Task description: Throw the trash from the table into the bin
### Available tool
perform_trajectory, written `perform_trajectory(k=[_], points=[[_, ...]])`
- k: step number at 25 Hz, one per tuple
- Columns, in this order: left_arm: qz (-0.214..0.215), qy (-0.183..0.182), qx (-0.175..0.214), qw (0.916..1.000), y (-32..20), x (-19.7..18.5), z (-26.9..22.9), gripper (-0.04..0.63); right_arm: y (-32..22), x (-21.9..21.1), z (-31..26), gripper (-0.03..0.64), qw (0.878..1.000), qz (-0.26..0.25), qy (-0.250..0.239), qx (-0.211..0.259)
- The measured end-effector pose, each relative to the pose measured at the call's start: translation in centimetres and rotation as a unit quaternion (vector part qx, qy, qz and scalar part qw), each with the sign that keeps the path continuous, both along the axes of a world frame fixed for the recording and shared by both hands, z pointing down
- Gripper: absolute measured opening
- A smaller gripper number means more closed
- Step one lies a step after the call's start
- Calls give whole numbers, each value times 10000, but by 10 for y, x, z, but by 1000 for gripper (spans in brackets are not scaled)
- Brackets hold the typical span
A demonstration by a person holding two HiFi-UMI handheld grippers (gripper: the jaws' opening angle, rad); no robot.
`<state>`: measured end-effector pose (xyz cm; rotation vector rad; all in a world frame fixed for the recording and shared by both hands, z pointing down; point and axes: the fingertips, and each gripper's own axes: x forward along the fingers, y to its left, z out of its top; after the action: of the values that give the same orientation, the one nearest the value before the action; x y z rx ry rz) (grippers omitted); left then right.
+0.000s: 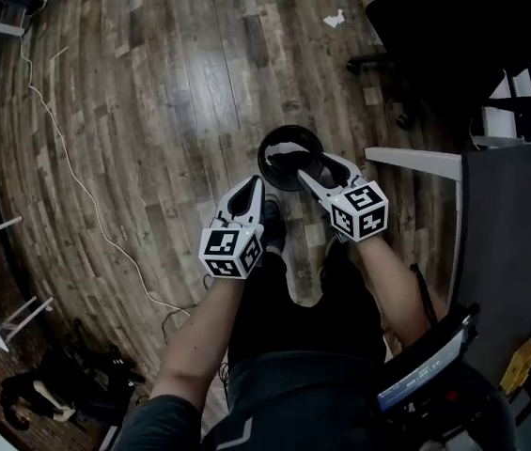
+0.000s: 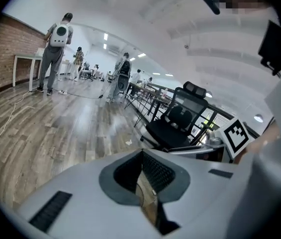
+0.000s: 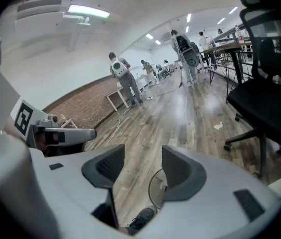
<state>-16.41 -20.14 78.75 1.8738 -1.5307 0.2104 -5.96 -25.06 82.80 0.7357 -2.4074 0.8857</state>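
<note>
- The left gripper (image 1: 253,186) is hanging at about 7 o'clock of the bin (image 1: 261,153). Its jaws are pressed together at the tips and are pinching nothing.
- The bin is standing on the wooden floor at 12 o'clock of the person. A pale piece of trash (image 1: 288,147) is lying inside it, so this piece looks already thrown.
- The right gripper (image 1: 314,164) is hanging over the bin's edge at about 4 o'clock. Its jaws are spread wide and nothing is sitting between them; only floor and the bin's rim are showing through the gap.
- A shoe (image 1: 272,228) is standing just beside the bin at 6 o'clock. A careless step could be kicking the bin and tipping the trash out.
- The table (image 1: 505,242) is standing at 3 o'clock. Whether more trash is waiting there I cannot tell.
- A paper scrap (image 1: 335,19) is lying on the floor at 1 o'clock, well apart from the bin. It risks being overlooked, since it is not on the table.
</note>
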Motion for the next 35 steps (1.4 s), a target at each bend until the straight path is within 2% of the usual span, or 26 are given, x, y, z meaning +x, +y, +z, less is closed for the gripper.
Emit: perform_trajectory(k=[4, 9, 11, 13, 16, 20, 28, 35], points=[[102, 116, 320, 9994, -5, 15, -73, 11, -7, 19, -91, 232, 9989, 382, -74, 270], [240, 133, 936, 9952, -31, 20, -156, 11, -23, 24, -195, 138, 9929, 719, -444, 841], [207, -75, 1066, 9941, -32, 21, -189, 10, -21, 31, -225, 74, 9920, 768, -346, 940], [130, -317, 1077, 9936, -23, 21, -217, 9, -12, 38, -253, 48, 9916, 793, -303, 977], [16, -252, 1275, 9915, -5, 23, -262, 9, 6, 46, -296, 38, 9902, 753, -515, 1059], [-6, -239, 1701, 9851, 1, 28, -319, 9, 11, 54, -350, 29, 9849, 563, -596, 1522], [-175, -250, 2312, 9724, -3, 37, -382, 9, 13, 62, -433, 14, 9653, 465, -891, 2409], [-303, -220, 2442, 9690, -2, 40, -406, 9, 21, 69, -445, 11, 9631, 517, -956, 2462]])
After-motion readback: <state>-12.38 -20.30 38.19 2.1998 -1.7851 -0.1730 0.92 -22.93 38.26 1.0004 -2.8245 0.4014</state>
